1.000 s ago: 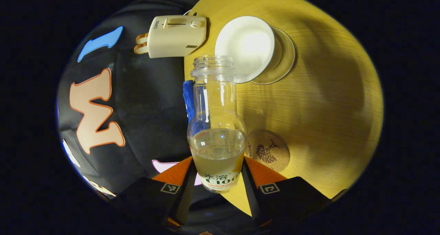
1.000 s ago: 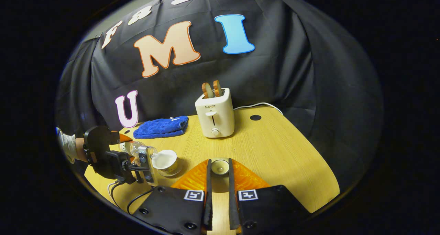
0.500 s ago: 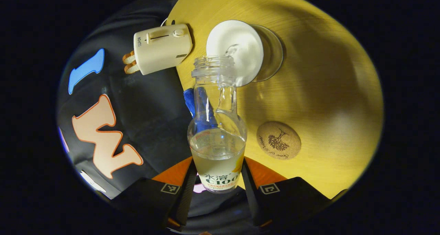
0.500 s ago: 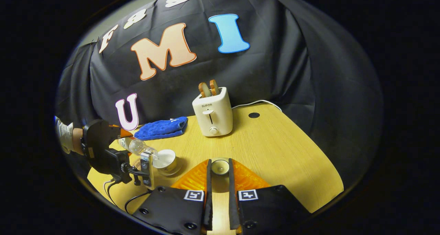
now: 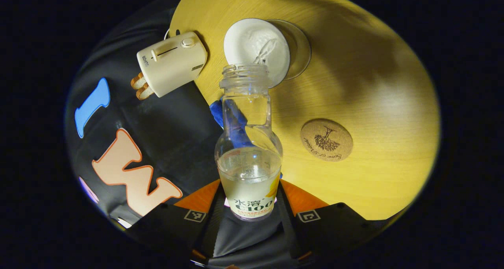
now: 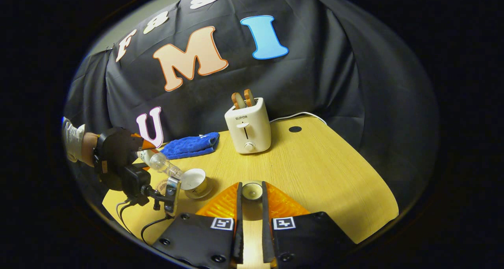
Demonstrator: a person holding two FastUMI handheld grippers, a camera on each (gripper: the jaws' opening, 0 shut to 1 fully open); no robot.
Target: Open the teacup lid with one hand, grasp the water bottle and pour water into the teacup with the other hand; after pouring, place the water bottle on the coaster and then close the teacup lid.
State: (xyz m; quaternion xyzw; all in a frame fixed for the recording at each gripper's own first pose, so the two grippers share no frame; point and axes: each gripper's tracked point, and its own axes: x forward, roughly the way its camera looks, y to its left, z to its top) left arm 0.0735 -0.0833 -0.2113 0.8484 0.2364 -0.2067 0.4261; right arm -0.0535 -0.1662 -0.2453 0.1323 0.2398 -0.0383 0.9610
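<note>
1. Left gripper view: left gripper (image 5: 251,206) clamped on the clear plastic water bottle (image 5: 249,143), tipped so its uncapped mouth hangs over the white round teacup (image 5: 256,50) on a glass saucer near the far edge of the yellow wooden table (image 5: 374,103). Thin stream entering the cup. Round cork coaster (image 5: 326,139) bare, nearer the front edge.
2. Best kept at a gentle tilt, mouth centred over the rim, then levelled before overflow.
3. Right gripper view: right gripper (image 6: 251,194) pinching the small teacup lid (image 6: 252,190) above the table, well apart from the cup (image 6: 195,180).
</note>
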